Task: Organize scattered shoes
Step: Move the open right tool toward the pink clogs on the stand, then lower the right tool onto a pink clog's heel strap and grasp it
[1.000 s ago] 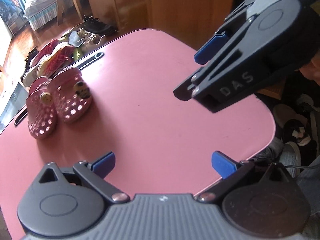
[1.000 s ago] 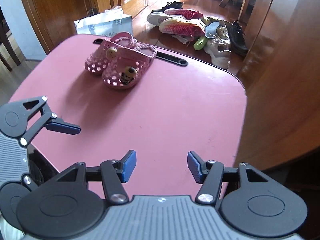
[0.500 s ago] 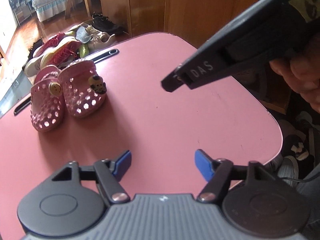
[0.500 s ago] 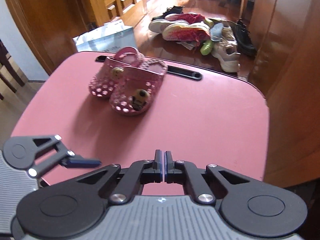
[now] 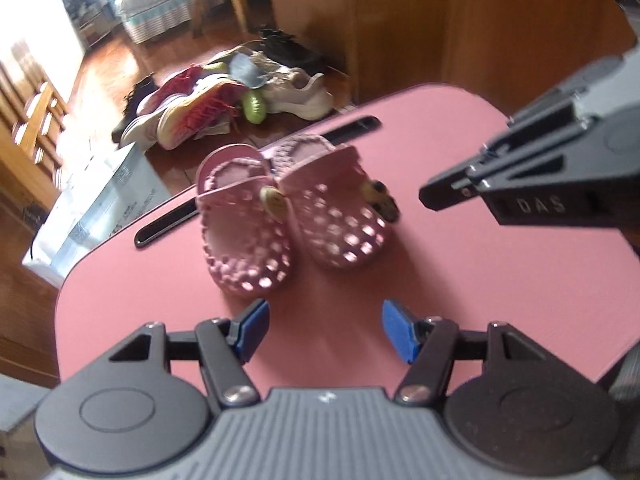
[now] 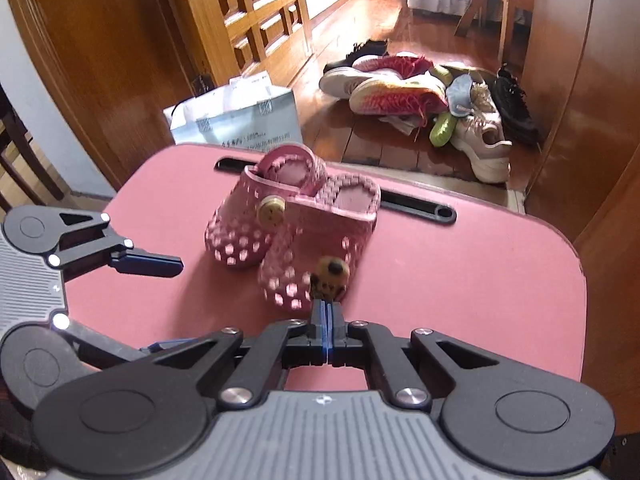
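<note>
Fingers of the right gripper (image 6: 327, 330) are clenched pad to pad on nothing, tips just short of the toe of the nearer pink clog (image 6: 320, 246); a second ago they stood apart, so the closure came without a catch. Left gripper (image 5: 323, 330) is released, blue pads spread, and has swung from the bare surface (image 5: 500, 280) to face the pair head-on, the other pink clog (image 5: 244, 236) just ahead of its gap. Both clogs sit side by side, touching, near the far edge by the black slot (image 6: 416, 204). Judgement: pair already aligned; approach phase, no grasp yet. Shoe pile (image 6: 420, 100) on the floor beyond remains unsorted.
</note>
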A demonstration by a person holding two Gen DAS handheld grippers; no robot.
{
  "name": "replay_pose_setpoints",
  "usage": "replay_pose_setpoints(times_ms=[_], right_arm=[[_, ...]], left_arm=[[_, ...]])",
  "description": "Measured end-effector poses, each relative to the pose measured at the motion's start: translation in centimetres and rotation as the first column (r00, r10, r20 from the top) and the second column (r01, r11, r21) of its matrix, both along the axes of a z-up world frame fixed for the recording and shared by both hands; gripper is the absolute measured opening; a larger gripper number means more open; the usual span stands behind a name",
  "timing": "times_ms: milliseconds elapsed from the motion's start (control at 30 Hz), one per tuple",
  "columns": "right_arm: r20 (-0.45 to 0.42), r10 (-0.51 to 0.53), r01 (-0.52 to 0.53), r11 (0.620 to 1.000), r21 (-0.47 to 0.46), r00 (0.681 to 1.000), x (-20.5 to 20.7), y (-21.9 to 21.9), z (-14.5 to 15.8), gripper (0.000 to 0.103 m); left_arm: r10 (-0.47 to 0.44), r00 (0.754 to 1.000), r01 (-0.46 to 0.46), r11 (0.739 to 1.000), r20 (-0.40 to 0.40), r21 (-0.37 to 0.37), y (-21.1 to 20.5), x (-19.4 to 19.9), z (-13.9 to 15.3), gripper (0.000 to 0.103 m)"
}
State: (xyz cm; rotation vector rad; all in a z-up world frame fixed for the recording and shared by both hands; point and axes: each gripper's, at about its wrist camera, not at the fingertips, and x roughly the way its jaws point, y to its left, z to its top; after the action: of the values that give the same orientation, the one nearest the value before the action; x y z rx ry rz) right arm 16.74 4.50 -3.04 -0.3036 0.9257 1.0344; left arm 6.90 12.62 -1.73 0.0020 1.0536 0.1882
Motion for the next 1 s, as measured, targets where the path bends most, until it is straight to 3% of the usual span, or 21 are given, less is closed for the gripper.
replay_pose_setpoints(times_ms=[233,300,333,367,400,533,633,800,933,1000], right_arm=[[-0.011,-0.076,0.077,0.995,0.070,0.997,1.5,1.3,0.0,0.003],[0.013,-0.084,0.083,0.994,0.068,0.996,1.6,1.7,-0.2,0.018],[0.021,-0.087,0.085,0.994,0.062,0.996,1.7,2.0,-0.2,0.024],[0.026,-0.094,0.093,0.994,0.059,0.995,1.8,2.3,-0.3,0.037],[0.028,-0.109,0.107,0.992,0.061,0.994,2.0,2.5,-0.4,0.042],[-0.016,-0.190,0.191,0.979,0.069,0.982,3.4,3.2,-0.9,0.047],[-0.077,-0.240,0.246,0.965,0.090,0.968,4.6,3.6,-1.3,0.052],[-0.063,-0.265,0.269,0.961,0.065,0.962,5.4,5.1,-2.0,0.053],[-0.098,-0.303,0.308,0.950,0.042,0.948,6.1,5.8,-3.0,0.052],[-0.130,-0.316,0.324,0.945,0.041,0.940,6.4,5.7,-3.3,0.038]], left_arm=[[0.044,0.999,-0.044,0.999,0.009,0.029,2.5,0.9,-0.4,0.060],[0.084,0.996,-0.084,0.996,0.010,0.029,3.6,1.2,-0.6,0.067],[0.094,0.996,-0.094,0.995,0.011,0.025,4.0,1.3,-0.8,0.076],[0.104,0.995,-0.104,0.994,0.012,0.024,4.4,1.4,-0.9,0.083],[0.119,0.993,-0.119,0.992,0.017,0.032,4.7,1.5,-0.9,0.093],[0.150,0.988,-0.152,0.988,0.047,0.028,5.9,2.2,-1.1,0.103],[0.136,0.990,-0.138,0.990,0.048,0.022,6.3,3.1,-1.6,0.103],[0.093,0.995,-0.095,0.993,0.028,0.068,5.7,4.6,-2.6,0.103],[0.105,0.994,-0.107,0.993,0.032,0.046,6.4,5.3,-3.0,0.103],[0.108,0.993,-0.109,0.994,0.036,0.026,6.7,5.3,-3.2,0.103]])
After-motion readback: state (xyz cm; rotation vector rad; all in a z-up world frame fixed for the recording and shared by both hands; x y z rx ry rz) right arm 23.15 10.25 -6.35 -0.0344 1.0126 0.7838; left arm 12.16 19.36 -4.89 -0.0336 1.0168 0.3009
